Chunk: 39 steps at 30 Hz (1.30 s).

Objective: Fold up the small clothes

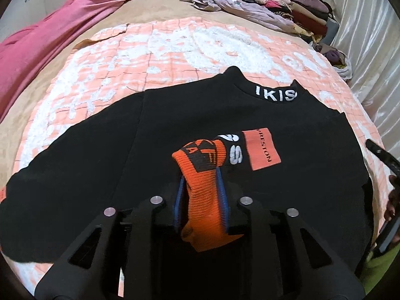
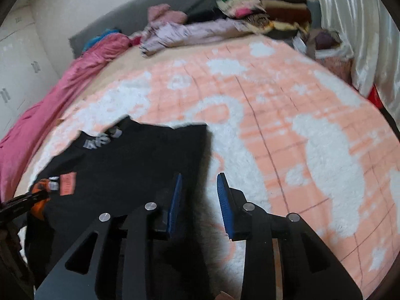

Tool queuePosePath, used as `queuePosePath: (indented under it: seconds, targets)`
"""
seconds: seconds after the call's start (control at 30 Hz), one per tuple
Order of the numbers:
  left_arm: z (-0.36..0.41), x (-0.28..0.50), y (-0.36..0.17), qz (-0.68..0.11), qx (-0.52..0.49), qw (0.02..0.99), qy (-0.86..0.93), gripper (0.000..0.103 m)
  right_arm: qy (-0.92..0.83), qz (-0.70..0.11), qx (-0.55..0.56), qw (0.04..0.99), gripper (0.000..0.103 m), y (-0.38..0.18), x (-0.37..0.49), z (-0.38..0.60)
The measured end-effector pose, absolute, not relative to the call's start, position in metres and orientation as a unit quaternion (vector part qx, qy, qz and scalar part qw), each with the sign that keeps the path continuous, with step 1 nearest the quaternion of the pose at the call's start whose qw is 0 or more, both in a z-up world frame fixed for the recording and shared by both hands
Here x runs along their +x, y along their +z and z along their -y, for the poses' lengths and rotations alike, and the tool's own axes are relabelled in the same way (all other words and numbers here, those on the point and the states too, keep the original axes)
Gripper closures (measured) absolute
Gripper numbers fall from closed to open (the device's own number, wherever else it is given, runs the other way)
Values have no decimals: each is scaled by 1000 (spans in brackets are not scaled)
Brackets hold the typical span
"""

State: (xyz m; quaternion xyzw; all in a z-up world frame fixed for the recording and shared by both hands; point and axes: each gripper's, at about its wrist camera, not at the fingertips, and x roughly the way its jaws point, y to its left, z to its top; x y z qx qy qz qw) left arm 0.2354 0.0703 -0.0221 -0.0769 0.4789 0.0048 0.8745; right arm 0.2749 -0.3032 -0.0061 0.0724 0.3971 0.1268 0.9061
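A black sweatshirt [image 1: 175, 115] lies spread on the peach and white blanket [image 1: 175, 50], its collar with white letters [image 1: 275, 95] at the far side. An orange patch [image 1: 261, 148] sits on its chest. My left gripper [image 1: 200, 175] is shut on the sleeve's orange ribbed cuff [image 1: 200, 195], which is folded in over the chest. In the right wrist view the sweatshirt [image 2: 120, 160] lies to the left. My right gripper [image 2: 199, 175] stands open over the garment's right edge, with nothing between its blue pads [image 2: 175, 200].
A pink quilt [image 1: 50, 37] runs along the bed's left side. A lilac garment [image 1: 225, 0] and a stack of folded clothes [image 1: 300, 7] fill the far right corner. A white curtain [image 1: 370, 50] hangs along the right edge of the bed.
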Motion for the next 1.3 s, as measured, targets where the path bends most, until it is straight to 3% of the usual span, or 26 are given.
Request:
queuePosePath:
  seconds: [0.1,0.27,0.6,0.67,1.0,1.3]
  targets:
    - [-78,232,-17,-472,-80,878,18,84,170,-378,82,906,71,6,265,296]
    - [-92,219,2,-449,-72,889,56,84,232,-379,67,893,54,13,255,271]
    - [-57,209,-5,-457,-69,887,4,84,279,-423,38,861,50,-8,250,230]
    - [-52,213,-18,-475,-61,878,11,84,275,-444,33,852,41,-16,252,230]
    - [-58,215,-34,-485,-77,871,18,83,258,-474,45,841,39,-33,259,237]
    - [-57,205,-16,-472,-84,877,16,72,261,-433,94,858,35,-1,246,261]
